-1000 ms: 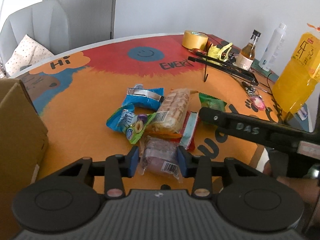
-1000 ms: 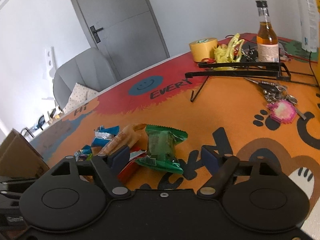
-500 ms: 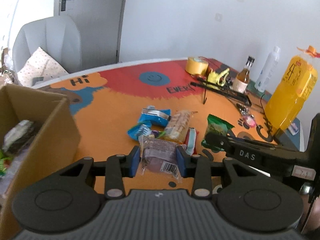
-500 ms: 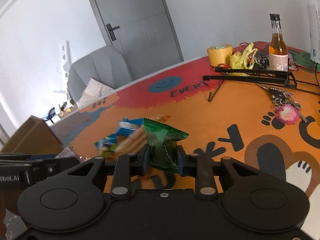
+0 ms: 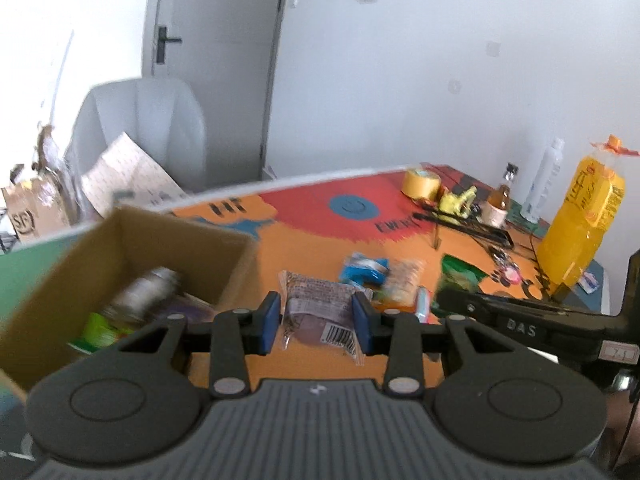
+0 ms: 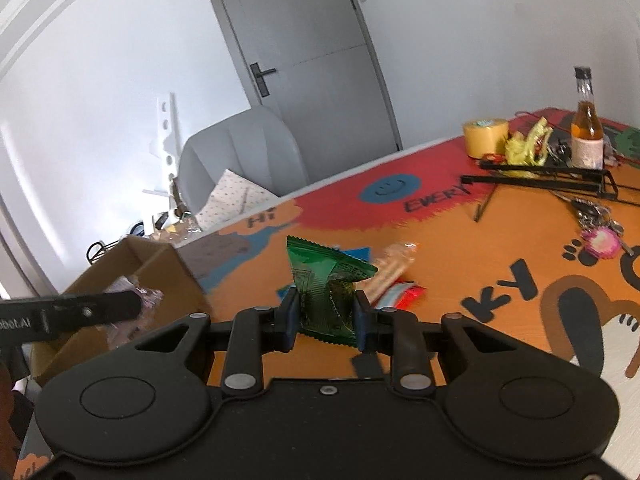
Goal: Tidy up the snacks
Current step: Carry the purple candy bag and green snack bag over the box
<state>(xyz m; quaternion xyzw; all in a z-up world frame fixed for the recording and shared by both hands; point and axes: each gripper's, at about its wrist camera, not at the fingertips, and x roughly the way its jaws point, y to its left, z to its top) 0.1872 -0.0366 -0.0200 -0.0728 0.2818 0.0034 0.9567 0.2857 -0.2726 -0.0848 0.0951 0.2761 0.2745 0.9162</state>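
My left gripper [image 5: 316, 322] is shut on a clear packet with a purple filling and a barcode [image 5: 320, 310], held above the orange table. An open cardboard box [image 5: 120, 264] with several snacks inside stands just to its left. My right gripper [image 6: 326, 318] is shut on a crumpled green snack packet [image 6: 326, 284], lifted off the table. The remaining pile on the table holds a blue packet [image 5: 364, 270], a pack of biscuits [image 6: 390, 268] and a red-and-white bar [image 6: 400, 296]. The right gripper's body [image 5: 520, 322] shows in the left wrist view.
The far right of the table carries a yellow tape roll [image 6: 484, 138], a glass bottle [image 6: 586, 128], a black wire stand [image 6: 548, 178], keys with a pink charm [image 6: 600, 238], a white bottle [image 5: 542, 182] and a large orange drink bottle [image 5: 584, 220]. A grey chair [image 6: 244, 156] stands behind the table.
Both grippers rose and swung left toward the cardboard box. The right gripper's jaws closed on the green packet and lifted it. The left gripper kept its packet.
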